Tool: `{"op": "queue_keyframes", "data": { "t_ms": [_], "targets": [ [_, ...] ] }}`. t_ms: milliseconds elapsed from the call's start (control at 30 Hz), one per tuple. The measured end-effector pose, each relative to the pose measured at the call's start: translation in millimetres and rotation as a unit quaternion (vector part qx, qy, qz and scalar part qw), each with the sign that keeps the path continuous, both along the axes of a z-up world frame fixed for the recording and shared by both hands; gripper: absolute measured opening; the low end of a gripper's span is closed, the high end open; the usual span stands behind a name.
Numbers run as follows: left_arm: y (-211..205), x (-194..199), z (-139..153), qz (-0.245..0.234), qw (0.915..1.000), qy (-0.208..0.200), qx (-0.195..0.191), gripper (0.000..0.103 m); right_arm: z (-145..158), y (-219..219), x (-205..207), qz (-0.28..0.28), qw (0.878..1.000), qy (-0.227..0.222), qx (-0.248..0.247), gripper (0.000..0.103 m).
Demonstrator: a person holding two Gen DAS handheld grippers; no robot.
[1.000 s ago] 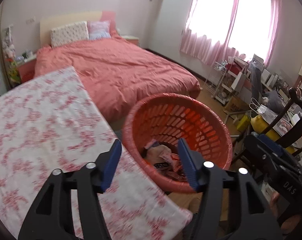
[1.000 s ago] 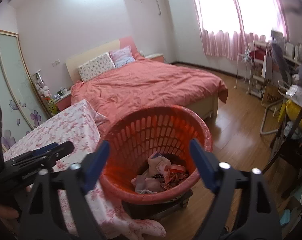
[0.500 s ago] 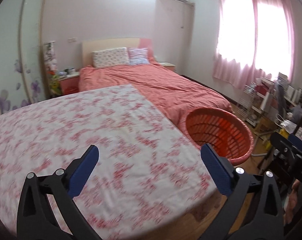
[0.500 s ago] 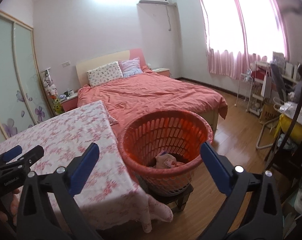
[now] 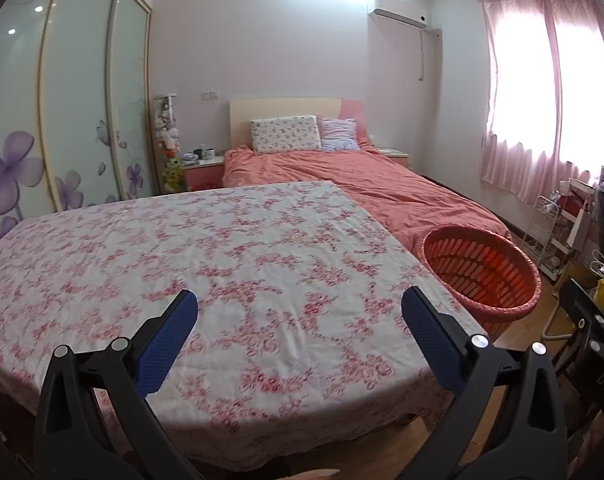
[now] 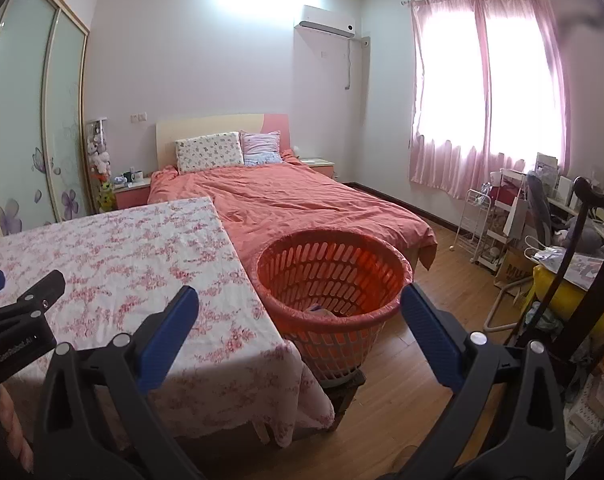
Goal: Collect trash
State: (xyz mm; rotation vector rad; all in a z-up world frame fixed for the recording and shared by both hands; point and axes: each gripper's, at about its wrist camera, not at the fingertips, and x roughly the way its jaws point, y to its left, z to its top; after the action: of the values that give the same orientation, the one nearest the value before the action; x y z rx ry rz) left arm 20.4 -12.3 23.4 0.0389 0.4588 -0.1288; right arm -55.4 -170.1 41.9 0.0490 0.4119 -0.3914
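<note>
Both my left claw (image 5: 299, 312) and right claw (image 6: 299, 312) gape empty; scraps in the orange slatted plastic basket (image 6: 334, 276) look light, crumpled, pinchable anywhere.

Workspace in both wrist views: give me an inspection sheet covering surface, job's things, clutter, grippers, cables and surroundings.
Surface: table with floral tablecloth; nothing seen lying on the visible part.
Job's things: orange basket on a low stand beside the table's right edge; a little trash shows just above its near rim.
Clutter: crowded desk and rack by the window.
Grippers: left gripper open over the table, holding nothing; right gripper open, facing the basket, holding nothing.
Cables: nothing seen in the work area.
Surroundings: bed behind the table, sliding wardrobe at left, pink curtains, wooden floor.
</note>
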Motion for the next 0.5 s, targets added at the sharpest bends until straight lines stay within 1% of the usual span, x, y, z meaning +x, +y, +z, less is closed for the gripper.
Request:
{"op": "queue_keyframes", "data": {
  "t_ms": [200,500],
  "targets": [
    [8.8,-10.0,-7.5,0.017,0.9998,0.009,-0.009,0.100,-6.1,5.6,-2.3,-0.009,1.000,0.013,-0.003,0.098],
    [9.8,-14.9,-14.2,0.022,0.9995,0.020,-0.013,0.100,-14.5,7.3,1.1,-0.030,0.999,0.034,-0.005,0.098]
  ]
}}
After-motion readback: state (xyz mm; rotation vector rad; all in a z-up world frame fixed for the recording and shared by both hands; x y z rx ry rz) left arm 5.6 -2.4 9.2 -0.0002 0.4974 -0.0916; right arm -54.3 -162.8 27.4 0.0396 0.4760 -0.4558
